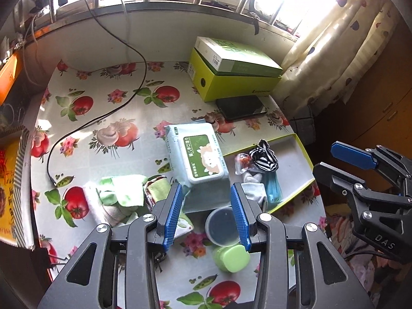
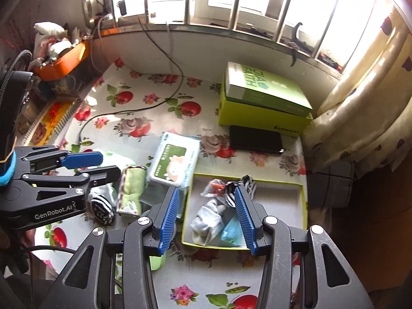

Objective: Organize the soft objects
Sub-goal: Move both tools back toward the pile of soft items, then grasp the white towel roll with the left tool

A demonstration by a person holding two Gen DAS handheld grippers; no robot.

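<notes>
While open, the right gripper (image 2: 207,219) hovers above the socks (image 2: 207,221).

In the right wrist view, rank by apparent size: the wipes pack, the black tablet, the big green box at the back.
1. Green box, clearly largest.
2. and 3. Wipes pack and tablet look alike; the pack is nearer the camera, so I won't rank them.

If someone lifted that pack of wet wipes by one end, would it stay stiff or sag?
The wet wipes pack would probably sag somewhat: its wrapper looks soft and creased. The hard-looking lid on top may stiffen the middle. It looks full, so likely heavy for its size.
</notes>
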